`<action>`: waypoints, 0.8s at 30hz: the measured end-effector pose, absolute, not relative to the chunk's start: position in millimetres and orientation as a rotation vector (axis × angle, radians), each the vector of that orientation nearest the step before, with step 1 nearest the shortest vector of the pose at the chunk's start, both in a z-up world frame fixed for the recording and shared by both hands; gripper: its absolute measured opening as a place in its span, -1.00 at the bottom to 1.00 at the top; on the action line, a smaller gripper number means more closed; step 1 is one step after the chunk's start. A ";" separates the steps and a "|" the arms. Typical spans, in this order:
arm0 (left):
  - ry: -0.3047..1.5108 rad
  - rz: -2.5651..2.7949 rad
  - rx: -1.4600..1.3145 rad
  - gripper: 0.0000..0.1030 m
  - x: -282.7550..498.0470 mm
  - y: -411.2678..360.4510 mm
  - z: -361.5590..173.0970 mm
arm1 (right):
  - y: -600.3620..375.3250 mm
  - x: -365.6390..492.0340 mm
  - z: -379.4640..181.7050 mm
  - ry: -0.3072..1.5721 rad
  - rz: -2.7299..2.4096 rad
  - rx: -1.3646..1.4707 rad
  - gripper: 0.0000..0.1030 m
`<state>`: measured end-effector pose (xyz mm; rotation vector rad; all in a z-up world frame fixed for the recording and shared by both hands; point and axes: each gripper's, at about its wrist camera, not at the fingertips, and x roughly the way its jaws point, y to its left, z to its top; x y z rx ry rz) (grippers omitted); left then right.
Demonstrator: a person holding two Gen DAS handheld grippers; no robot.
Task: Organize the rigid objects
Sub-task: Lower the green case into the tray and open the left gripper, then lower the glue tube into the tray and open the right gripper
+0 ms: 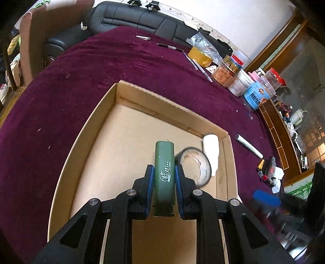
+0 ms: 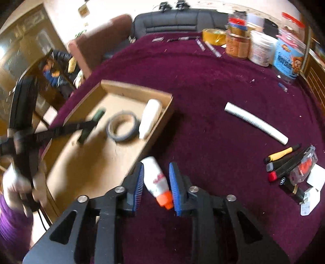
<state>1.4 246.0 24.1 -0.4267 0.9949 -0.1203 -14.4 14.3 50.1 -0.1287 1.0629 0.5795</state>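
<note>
A: What's behind the surface [image 1: 85,67]?
B: A black sofa [image 1: 130,18] at top, under a white wall [image 1: 233,22].
A: And upper left?
B: A brown armchair [image 2: 101,40].

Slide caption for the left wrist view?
Left tool holds a green case over the cardboard box, beside tape roll.

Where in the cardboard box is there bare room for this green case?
The cardboard box has bare floor along its left wall and far corner. The right side is crowded: tape roll and white bottle. The left gripper holds the green case.
</note>
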 end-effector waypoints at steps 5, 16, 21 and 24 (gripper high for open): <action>0.962 -0.121 -0.401 -0.35 18.8 237.6 37.3 | 16.6 -9.8 31.4 1.098 0.595 -0.112 -0.51; 0.816 -0.112 -0.552 -0.10 -52.3 266.7 71.6 | 9.3 -15.0 25.6 1.046 0.557 -0.098 -0.52; 0.734 -0.082 -0.570 -0.06 -97.5 278.4 82.8 | -12.1 -18.7 58.1 0.986 0.544 -0.021 -0.52; 0.692 -0.060 -0.569 -0.05 -117.7 280.7 85.3 | -4.5 -19.1 76.5 0.995 0.611 0.042 -0.52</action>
